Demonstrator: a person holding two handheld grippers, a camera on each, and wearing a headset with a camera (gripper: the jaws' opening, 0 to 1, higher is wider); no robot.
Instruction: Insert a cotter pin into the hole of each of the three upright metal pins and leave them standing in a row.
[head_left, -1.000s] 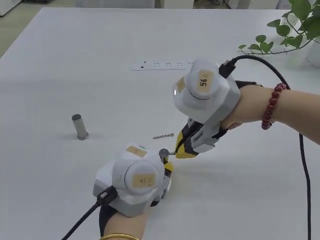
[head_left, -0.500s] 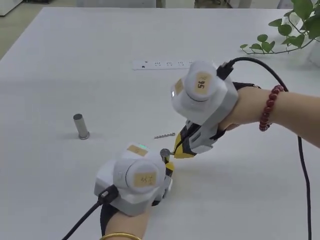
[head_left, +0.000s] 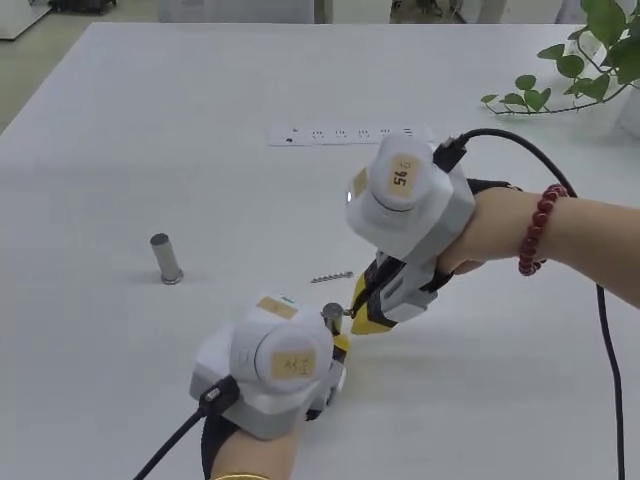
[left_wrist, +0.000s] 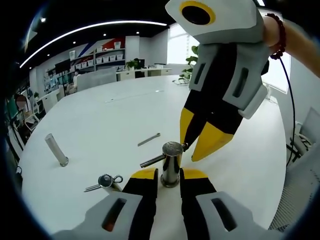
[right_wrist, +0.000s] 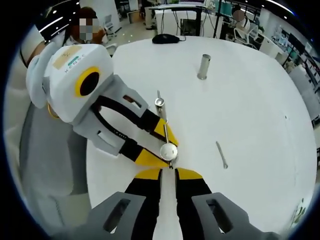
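- Hardly anything has moved since a second ago: both my tools stay at the same pin, and the slight slide of the head view comes from my head, not from the parts.
- My right tool (left_wrist: 189, 151) has its yellow tips pinched almost together on the near end of a thin steel cotter pin (left_wrist: 151, 160), right against the head of the pin it enters.
- My left tool (left_wrist: 169, 176) is clenched round the lower part of that short upright silver metal pin (left_wrist: 171, 161), whose foot is on the white worktop (head_left: 120, 120).
- The cotter pin passes through just under the round head, and its far end sticks out on the side away from my right tool.
- Just beside my left tool sits a second silver pin (left_wrist: 105, 180) with a cotter pin already through it, loop on one side and tail on the other. Its lower part is hidden behind my jaw.
- A loose cotter pin (head_left: 332, 277) lies flat on the worktop just beyond both tools.
- A third grey metal pin (head_left: 166, 259) stands upright, well apart to my left.
- Farther off lies a white power strip (head_left: 345, 134), and a leafy green plant (head_left: 590, 50) is at the far right corner.
- A red bead bracelet (head_left: 533, 232) circles my right wrist.
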